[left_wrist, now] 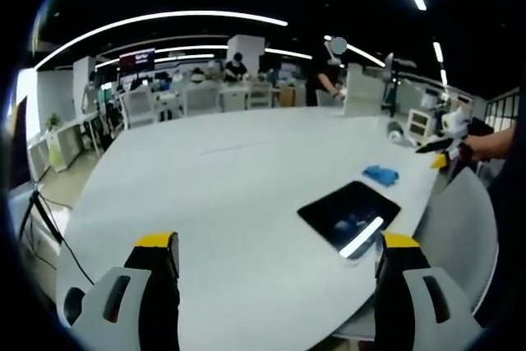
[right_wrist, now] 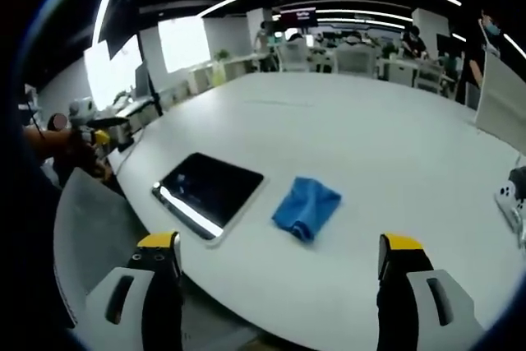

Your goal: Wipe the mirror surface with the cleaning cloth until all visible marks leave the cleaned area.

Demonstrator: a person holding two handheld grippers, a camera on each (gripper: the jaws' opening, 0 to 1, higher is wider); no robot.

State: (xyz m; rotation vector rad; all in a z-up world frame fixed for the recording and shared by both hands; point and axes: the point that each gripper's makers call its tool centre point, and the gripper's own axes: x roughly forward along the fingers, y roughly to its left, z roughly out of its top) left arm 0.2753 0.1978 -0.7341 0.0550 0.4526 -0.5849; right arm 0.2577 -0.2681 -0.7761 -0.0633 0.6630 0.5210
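Right gripper [right_wrist: 279,265]: I see jaws wide apart, holding nothing.
Left gripper [left_wrist: 275,265]: wide too, free.
Cloth [right_wrist: 306,206]: blue, bunched beside mirror [right_wrist: 209,189].
Marks: too blurry to tell.
Table [right_wrist: 394,145]: edge cut off.

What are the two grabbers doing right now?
Left gripper: open, holding nothing.
Right gripper: open, holding nothing.
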